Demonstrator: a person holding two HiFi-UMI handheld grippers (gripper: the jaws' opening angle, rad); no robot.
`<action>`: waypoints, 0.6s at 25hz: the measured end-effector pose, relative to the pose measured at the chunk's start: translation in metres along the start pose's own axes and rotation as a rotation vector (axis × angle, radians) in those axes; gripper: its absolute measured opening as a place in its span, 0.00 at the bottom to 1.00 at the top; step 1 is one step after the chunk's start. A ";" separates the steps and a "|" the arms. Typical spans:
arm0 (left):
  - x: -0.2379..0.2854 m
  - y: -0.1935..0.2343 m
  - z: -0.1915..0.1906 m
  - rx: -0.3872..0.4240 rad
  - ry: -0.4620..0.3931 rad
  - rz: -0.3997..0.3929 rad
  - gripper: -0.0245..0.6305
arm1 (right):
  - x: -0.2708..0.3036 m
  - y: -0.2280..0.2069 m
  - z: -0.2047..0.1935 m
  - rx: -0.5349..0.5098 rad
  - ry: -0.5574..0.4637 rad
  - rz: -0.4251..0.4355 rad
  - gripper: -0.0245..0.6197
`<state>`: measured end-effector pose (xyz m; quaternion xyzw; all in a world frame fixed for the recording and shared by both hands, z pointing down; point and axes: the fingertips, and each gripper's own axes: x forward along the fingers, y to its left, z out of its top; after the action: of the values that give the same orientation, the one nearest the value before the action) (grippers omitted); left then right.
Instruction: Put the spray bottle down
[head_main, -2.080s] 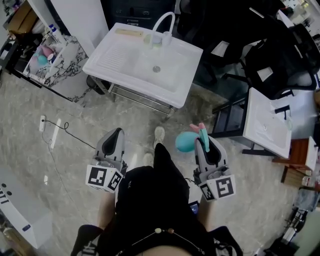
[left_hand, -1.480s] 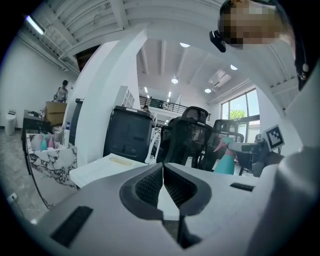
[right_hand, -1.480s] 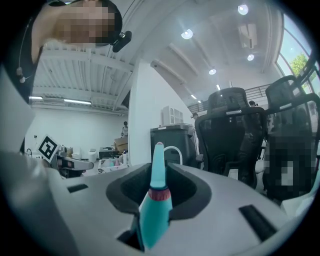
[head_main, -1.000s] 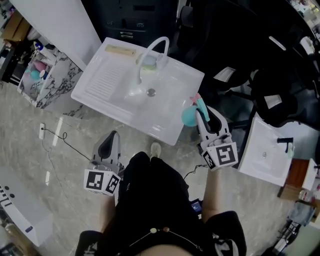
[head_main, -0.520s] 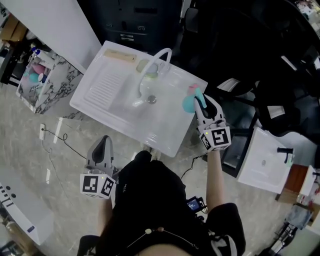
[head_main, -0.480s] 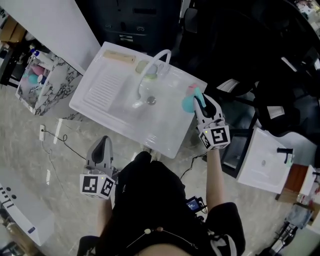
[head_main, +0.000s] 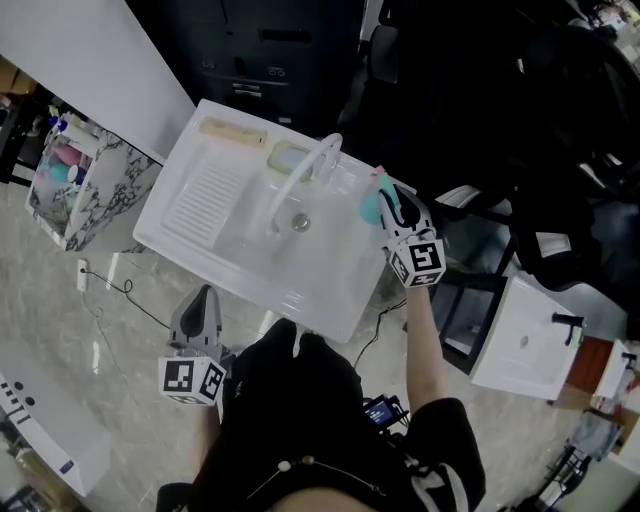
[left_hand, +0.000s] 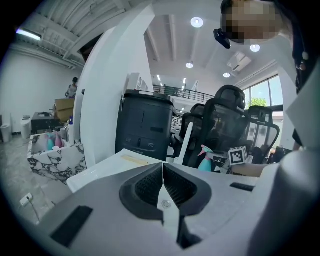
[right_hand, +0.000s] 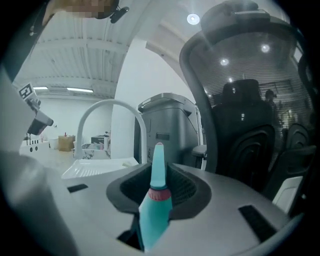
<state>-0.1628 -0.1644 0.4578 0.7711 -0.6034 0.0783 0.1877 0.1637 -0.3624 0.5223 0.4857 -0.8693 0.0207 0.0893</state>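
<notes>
My right gripper (right_hand: 158, 186) has its jaws partly closed, and the pads press on the spray bottle (right_hand: 154, 212). Its teal body and pink collar stand up between the pads, and the slim top points away from me. So the task's thing is in my grip and not yet set down (nothing about the jaws suggests a release).

In the head view the bottle hangs just off the tips of those jaws, over the right-hand end of the white sink (head_main: 165, 215). The curved faucet (head_main: 300, 185) is just left of the jaws, with the basin below it. A dark office chair (right_hand: 250, 100) stands to the right of the jaws, off the sink. No view shows me whether the bottle's base touches the sink's surface; I judge it to be a little above it.

My left gripper (left_hand: 163, 186) has its jaws closed together with nothing between them. It hangs low beside my body, apart from the sink's near edge, and takes no part in this step.

As I read it, the carrying part is about done, since the bottle is at a place where it could stand. What is left is the putting down itself. I need to lower the bottle until its base sits flat, part the jaws, and draw them back without tipping it.
</notes>
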 end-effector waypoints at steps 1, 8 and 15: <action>0.002 0.003 0.000 0.002 0.004 0.006 0.05 | 0.004 -0.002 -0.003 0.002 0.005 -0.002 0.19; 0.016 0.021 -0.002 -0.019 0.034 0.039 0.05 | 0.033 -0.013 -0.010 -0.009 0.007 -0.004 0.19; 0.030 0.025 -0.003 -0.005 0.055 0.027 0.05 | 0.050 -0.016 -0.017 -0.014 -0.006 0.009 0.20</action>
<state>-0.1789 -0.1954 0.4754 0.7600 -0.6085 0.1005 0.2049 0.1534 -0.4106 0.5465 0.4812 -0.8719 0.0138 0.0900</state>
